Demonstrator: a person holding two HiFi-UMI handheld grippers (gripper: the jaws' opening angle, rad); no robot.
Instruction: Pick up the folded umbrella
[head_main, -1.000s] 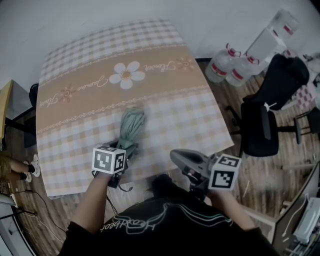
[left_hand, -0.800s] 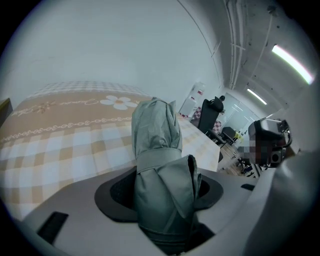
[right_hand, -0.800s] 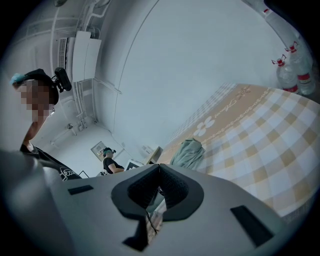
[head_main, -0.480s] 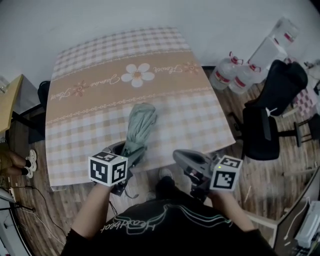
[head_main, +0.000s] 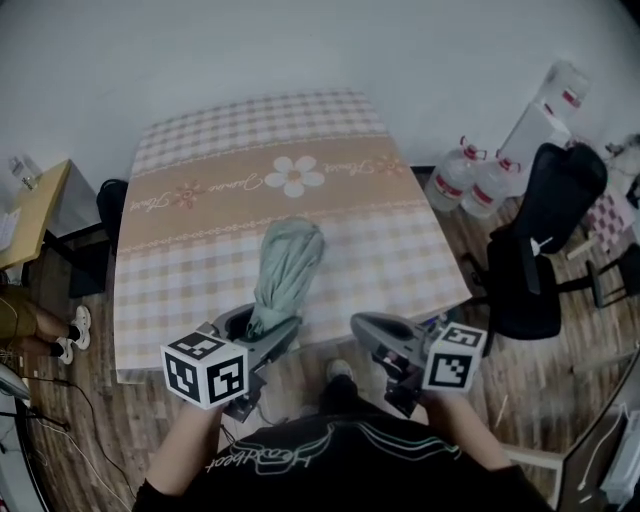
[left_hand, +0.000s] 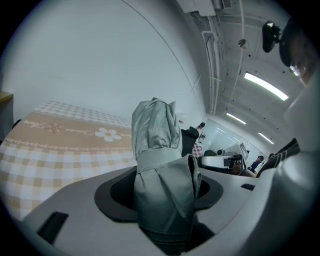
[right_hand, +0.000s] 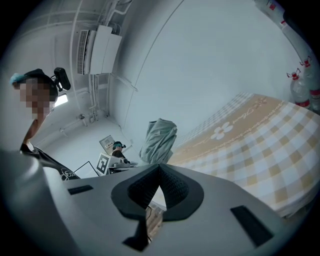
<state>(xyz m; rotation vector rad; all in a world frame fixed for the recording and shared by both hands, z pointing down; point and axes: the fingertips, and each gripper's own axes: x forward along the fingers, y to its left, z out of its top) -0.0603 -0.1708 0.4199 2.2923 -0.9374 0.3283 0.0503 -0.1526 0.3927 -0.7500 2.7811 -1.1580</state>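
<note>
Head view gives us the whole scene from above: the left tongs (head_main: 262, 328) pinch the folded umbrella (head_main: 288, 262) at its near end, and the pale grey-green bundle points away from us over the tabletop (head_main: 390, 250). Its fabric is soft and wrinkled, gathered in loose pleats. The tabletop is rectangular, covered by a tablecloth (head_main: 180, 290) in beige and white checks, with a plain tan band that carries a white daisy (head_main: 295, 175) and cursive writing. The right tongs (head_main: 365, 325), of smooth grey plastic, hang well apart from the umbrella, beyond the near edge and above the wooden floor (head_main: 100, 420). Left gripper view shows what we cannot see from above: the dark pads press on both sides of the umbrella, a flat strap wraps the bundle just past them, and the free end stands up clear of the cloth. Right gripper view shows the ribbed black pads of the right tongs pressed together at the tips, with nothing between them. A wide stretch of cloth lies between the umbrella and the far edge, where a white wall (head_main: 300, 50) closes the room. Beside the right edge stand clear water bottles (head_main: 470, 180) with red labels and a black office chair (head_main: 545, 240).
</note>
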